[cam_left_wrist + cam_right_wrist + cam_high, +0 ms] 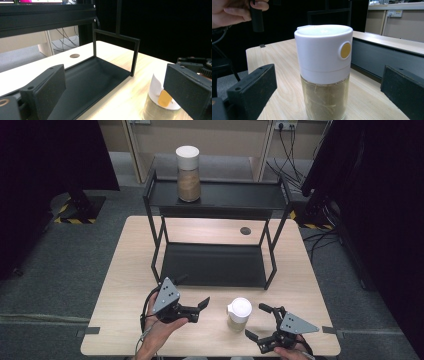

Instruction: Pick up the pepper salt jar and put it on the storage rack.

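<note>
Nearest the high camera, the left gripper point(204, 304) and right gripper point(259, 321) hung spread wide and empty over the pale wooden table point(120, 285), flanking a glass jar with a white cap point(239, 314) that stood apart from both, in front of a black two-tier metal rack point(215, 265) bearing a taller white-capped jar point(188, 173) on top. From the left gripper view, its parted jaws framed the rack's lower shelf point(92, 75), the jar point(160, 100) just beside the right-hand jaw. From the right gripper view, the jar point(324, 70) stood upright between the open jaws, untouched, its yellow button point(345, 50) facing right.

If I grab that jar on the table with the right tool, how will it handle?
The jar looks rigid, with smooth clear walls, so it may slip. It is tall and narrow, so a high push could tip it. It looks filled, so probably fairly heavy.
</note>
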{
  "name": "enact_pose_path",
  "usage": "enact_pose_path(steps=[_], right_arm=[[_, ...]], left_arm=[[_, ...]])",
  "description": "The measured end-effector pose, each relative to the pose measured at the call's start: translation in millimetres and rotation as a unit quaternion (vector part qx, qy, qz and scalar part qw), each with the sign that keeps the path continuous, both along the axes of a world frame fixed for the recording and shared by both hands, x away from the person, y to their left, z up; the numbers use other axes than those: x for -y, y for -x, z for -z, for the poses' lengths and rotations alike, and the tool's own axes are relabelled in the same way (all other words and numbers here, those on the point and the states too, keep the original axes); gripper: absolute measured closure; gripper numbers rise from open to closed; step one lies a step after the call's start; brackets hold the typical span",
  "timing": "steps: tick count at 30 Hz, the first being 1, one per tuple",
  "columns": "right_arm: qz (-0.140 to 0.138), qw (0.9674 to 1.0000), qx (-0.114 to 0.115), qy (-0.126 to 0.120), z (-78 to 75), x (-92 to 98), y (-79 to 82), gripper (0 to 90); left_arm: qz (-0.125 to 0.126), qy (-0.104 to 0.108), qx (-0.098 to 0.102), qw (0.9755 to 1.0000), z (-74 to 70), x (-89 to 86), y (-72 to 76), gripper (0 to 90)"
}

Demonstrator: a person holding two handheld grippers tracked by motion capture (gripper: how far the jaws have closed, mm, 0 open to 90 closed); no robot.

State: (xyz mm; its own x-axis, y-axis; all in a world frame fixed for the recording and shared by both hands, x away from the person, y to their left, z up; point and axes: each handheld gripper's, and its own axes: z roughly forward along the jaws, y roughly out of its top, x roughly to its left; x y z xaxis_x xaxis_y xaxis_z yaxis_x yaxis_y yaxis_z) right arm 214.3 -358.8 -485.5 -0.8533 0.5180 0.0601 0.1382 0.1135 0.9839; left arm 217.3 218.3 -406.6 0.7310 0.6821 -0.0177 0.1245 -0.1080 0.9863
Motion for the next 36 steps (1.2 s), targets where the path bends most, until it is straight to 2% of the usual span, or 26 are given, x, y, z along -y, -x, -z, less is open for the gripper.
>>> enact_pose_path(steps=[10, 17, 27, 36], right_arm=[[0.002, 1.0000, 0.001, -0.001, -0.2, 0.6, 0.9, 0.9], [0.005, 1.0000, 0.000, -0.002, -0.2, 0.4, 1.3, 1.0], [0.005, 1.0000, 0.001, -0.003, -0.4, 0.3, 2.0, 1.0], [0.005, 1.0000, 0.001, -0.003, -0.5, -0.2, 2.3, 1.0]], left_arm=[[0.011, -0.003, 0.001, 0.9999, 20.9, 2.5, 3.1, 3.7], [0.015, 0.007, -0.004, 0.9998, 37.4, 0.2, 6.9, 3.7], [0.014, 0.007, -0.007, 0.9998, 56.7, -0.9, 12.9, 3.7], [0.017, 0.006, -0.006, 0.9998, 66.0, 0.0, 15.1, 3.8]])
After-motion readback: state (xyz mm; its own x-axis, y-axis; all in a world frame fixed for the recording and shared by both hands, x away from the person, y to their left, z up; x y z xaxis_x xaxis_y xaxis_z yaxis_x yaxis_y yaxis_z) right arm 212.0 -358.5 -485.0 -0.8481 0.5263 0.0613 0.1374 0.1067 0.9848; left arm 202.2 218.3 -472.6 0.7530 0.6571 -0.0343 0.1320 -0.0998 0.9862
